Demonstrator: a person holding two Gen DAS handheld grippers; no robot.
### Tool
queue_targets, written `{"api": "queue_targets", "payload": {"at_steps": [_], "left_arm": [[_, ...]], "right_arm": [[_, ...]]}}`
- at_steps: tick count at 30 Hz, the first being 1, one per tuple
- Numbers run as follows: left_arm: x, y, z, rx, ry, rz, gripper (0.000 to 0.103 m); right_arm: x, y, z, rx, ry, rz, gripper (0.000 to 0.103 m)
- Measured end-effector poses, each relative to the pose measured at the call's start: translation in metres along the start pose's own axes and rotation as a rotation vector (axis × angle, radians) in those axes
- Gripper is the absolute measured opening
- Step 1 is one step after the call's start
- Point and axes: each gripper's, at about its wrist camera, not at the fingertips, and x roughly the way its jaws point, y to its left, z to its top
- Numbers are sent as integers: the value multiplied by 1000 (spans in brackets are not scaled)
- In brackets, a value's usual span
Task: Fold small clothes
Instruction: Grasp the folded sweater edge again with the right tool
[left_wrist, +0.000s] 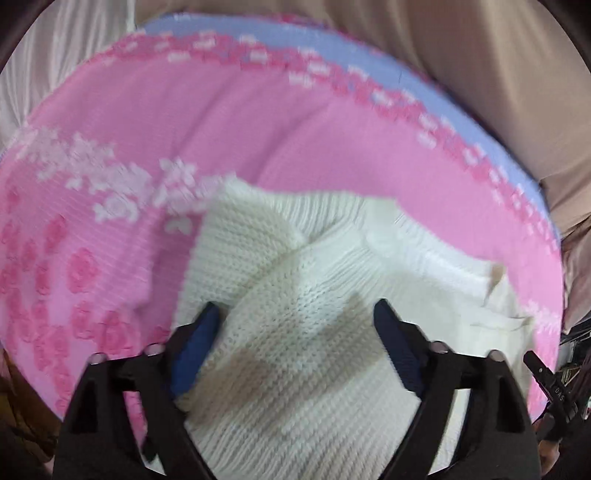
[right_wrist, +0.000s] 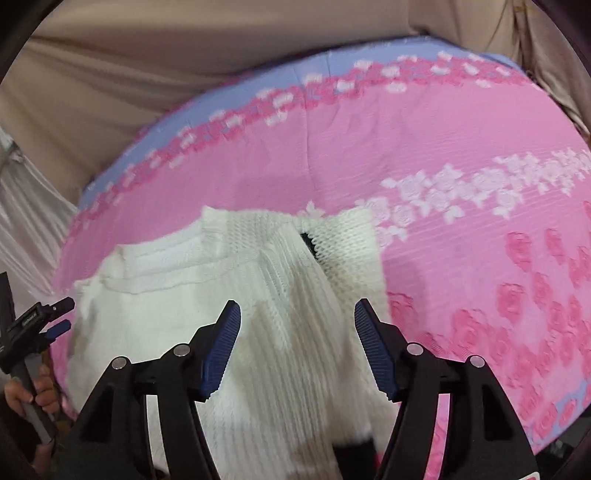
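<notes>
lying on the pink floral bedspread (left_wrist: 258, 122), a white knit sweater (left_wrist: 295, 332) (partly folded) is seen. the left gripper (left_wrist: 295, 317) is held with fingers spread wide above the knit, and the right gripper (right_wrist: 297, 317) is likewise spread wide, nothing being gripped.

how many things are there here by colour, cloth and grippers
white knit garment: 1
pink floral bedcover: 1
beige sheet: 1
black grippers: 2, left gripper and right gripper, both open over the garment
total: 5
</notes>
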Motion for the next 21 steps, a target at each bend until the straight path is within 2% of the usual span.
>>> {"api": "queue_targets", "payload": {"at_steps": [1, 2, 3, 4, 6, 8, 9, 11, 12, 13, 15, 16, 17, 18, 19, 20, 21], "left_arm": [[2, 1, 1, -14, -4, 14, 47], [-3, 3, 1, -32, -19, -15, 33], [-12, 5, 1, -57, -24, -55, 12], [-24, 9, 1, -78, -41, -76, 11], [-54, 16, 6, -93, -107, -100, 11], [-77, 18, 16, -88, -170, -81, 7], [-81, 19, 23, -88, -195, -42, 0], [-66, 21, 35, -68, -201, 38, 0], [-56, 24, 38, -60, -187, 58, 0], [-32, 24, 43, -44, -135, 94, 0], [2, 24, 43, -56, -26, 100, 0], [-4, 26, 39, -84, -42, 62, 0], [-17, 23, 36, -92, -86, -2, 0], [-29, 18, 34, -80, -123, -60, 6], [-35, 13, 33, -64, -135, -86, 30], [-38, 7, 33, -46, -137, -102, 48], [-39, -1, 34, -26, -138, -105, 74]], "right_arm": [[12, 0, 0, 3, 15, -17, 58], [17, 0, -4, 7, 22, -12, 31], [18, 0, -6, 21, 25, 5, 16], [6, -1, -8, 41, -9, 27, 10], [-32, -6, -7, 79, -98, 127, 9], [-74, -5, 2, 92, -206, 188, 9], [-87, -4, 6, 88, -242, 195, 9], [-93, -6, 19, 88, -276, 188, 9], [-80, -10, 26, 90, -255, 155, 9], [-58, -17, 30, 92, -202, 122, 9], [-2, -36, 29, 130, -43, 77, 10], [24, -43, 24, 144, 34, 58, 10], [30, -42, 21, 136, 38, 58, 11], [25, -36, 19, 119, 8, 55, 16], [21, -31, 18, 106, -1, 58, 16], [18, -27, 17, 99, -3, 65, 16], [17, -24, 17, 88, -4, 65, 19]]}}
